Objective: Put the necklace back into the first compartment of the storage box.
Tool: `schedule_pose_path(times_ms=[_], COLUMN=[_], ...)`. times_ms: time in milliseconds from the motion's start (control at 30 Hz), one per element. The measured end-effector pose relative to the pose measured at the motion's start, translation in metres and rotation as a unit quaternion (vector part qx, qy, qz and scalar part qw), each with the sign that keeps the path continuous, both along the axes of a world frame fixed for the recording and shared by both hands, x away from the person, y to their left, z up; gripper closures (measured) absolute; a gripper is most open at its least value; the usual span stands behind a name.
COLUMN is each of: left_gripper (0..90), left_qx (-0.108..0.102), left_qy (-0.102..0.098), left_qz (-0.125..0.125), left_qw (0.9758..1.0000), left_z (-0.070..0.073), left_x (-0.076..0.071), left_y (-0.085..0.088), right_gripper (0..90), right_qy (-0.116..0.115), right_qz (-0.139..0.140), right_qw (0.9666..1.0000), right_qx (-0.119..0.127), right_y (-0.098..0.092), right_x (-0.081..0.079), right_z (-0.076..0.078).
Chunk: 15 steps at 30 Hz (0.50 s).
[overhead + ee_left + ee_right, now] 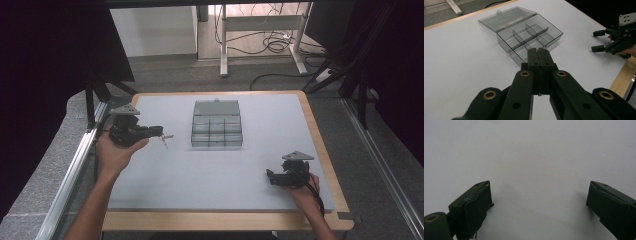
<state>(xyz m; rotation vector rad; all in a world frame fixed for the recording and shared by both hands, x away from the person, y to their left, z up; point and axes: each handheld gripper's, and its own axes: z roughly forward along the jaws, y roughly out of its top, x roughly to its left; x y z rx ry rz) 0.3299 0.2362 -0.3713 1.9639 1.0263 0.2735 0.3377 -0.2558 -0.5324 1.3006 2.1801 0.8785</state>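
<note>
1. Left of the box (217, 124), the left gripper (159, 132) is held above the mat (200, 175); jaws pressed together on a small metal piece (165, 137) that hangs from the tips.
2. What the piece is: too small to tell.
3. Box: clear, divided into compartments, lid open and laid back, at the mat's middle toward the far edge.
4. Right gripper (271, 176): near right part of the mat, jaws wide apart, nothing between them.

No text, label, brand, number or sign can be read anywhere in these views.
</note>
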Motion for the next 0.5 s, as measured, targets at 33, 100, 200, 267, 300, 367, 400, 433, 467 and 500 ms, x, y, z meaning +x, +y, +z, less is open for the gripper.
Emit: schedule_pose_path(times_ms=[33, 100, 200, 267, 300, 367, 400, 433, 467, 500], left_gripper=[90.0, 90.0, 90.0, 90.0, 90.0, 90.0, 90.0, 90.0, 90.0, 90.0], left_qx=[0.001, 0.001, 0.002, 0.002, 0.002, 0.002, 0.001, 0.0, 0.0, 0.002], left_qy=[0.0, 0.001, 0.001, 0.0, 0.0, 0.0, 0.001, 0.001, 0.003, 0.002], left_qz=[-0.001, 0.0, 0.0, 0.0, 0.001, 0.001, 0.002, 0.001, 0.002, 0.001], left_qw=[1.0, 1.0, 1.0, 1.0, 1.0, 1.0, 1.0, 1.0, 1.0, 1.0], left_z=[0.001, 0.003, 0.005, 0.007, 0.008, 0.008, 0.008, 0.008, 0.007, 0.007], left_x=[0.001, 0.003, 0.005, 0.008, 0.009, 0.011, 0.012, 0.012, 0.014, 0.015], left_y=[0.0, -0.001, -0.003, -0.005, -0.005, -0.007, -0.008, -0.008, -0.01, -0.011], right_gripper=[6.0, 5.9, 5.9, 5.9, 6.0, 5.9, 5.9, 5.9, 5.9, 5.9], right_qy=[0.0, 0.0, 0.0, 0.0, 0.0, 0.0, 0.0, 0.0, 0.0, 0.0], right_qz=[0.0, 0.0, 0.0, 0.0, 0.0, 0.0, 0.0, 0.0, 0.0, 0.0], right_qw=[1.0, 1.0, 1.0, 1.0, 1.0, 1.0, 1.0, 1.0, 1.0, 1.0], right_qx=[0.0, 0.0, 0.0, 0.0, 0.0, 0.001, 0.0, 0.0, 0.001, 0.0], right_y=[0.0, 0.0, 0.0, 0.0, 0.0, 0.0, 0.0, 0.0, 0.0, 0.0], right_x=[0.0, 0.0, 0.0, 0.0, 0.0, 0.0, 0.0, 0.0, 0.0, 0.0], right_z=[0.0, 0.0, 0.0, 0.0, 0.0, 0.0, 0.0, 0.0, 0.0, 0.0])
